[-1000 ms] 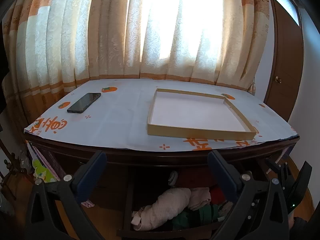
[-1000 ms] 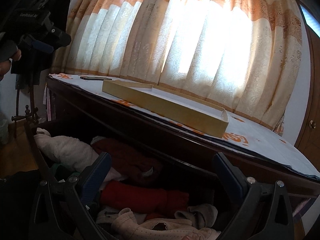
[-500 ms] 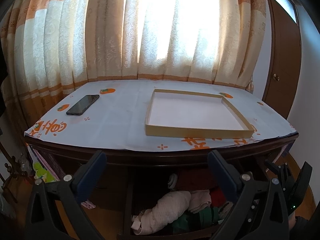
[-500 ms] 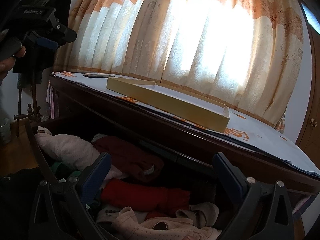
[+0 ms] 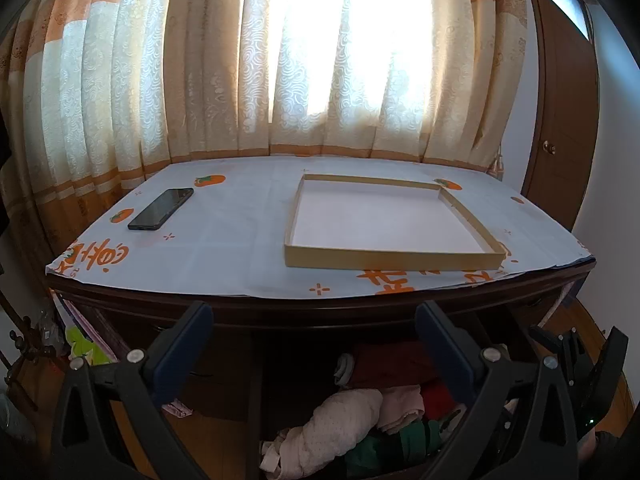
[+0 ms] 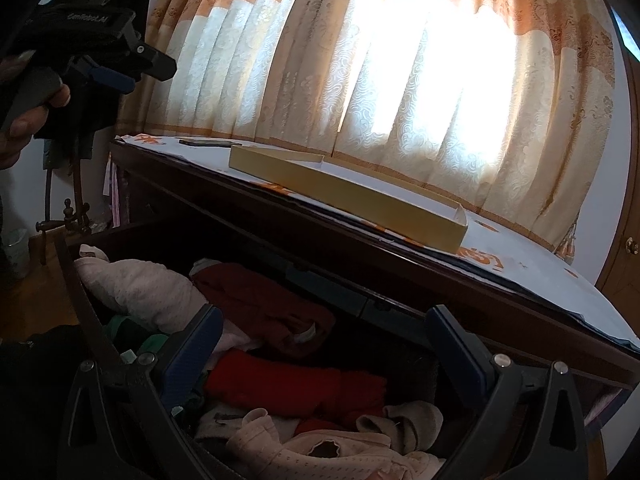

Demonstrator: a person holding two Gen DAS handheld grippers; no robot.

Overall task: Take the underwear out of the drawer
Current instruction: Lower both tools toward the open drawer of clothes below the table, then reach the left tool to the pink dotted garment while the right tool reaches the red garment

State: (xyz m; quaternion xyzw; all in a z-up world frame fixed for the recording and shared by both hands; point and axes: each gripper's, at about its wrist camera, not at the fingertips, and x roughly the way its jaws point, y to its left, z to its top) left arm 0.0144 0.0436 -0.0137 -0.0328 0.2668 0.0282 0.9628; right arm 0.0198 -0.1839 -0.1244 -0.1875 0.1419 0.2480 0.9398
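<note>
Cream and orange curtains (image 5: 248,60) fill the upper half of the left wrist view, with bright daylight glowing through them at upper centre. Below them, across the middle of the frame, a dark wooden table (image 5: 320,312) carries a white cloth (image 5: 224,248) printed with orange fruit and characters. At the right edge stands a brown wooden door (image 5: 560,120) with a small round knob, beside a plain white wall (image 5: 616,160). Wooden flooring (image 5: 208,440) shows at lower left. In the right wrist view the same curtains (image 6: 400,60) span the top, backlit brightest at centre right.
</note>
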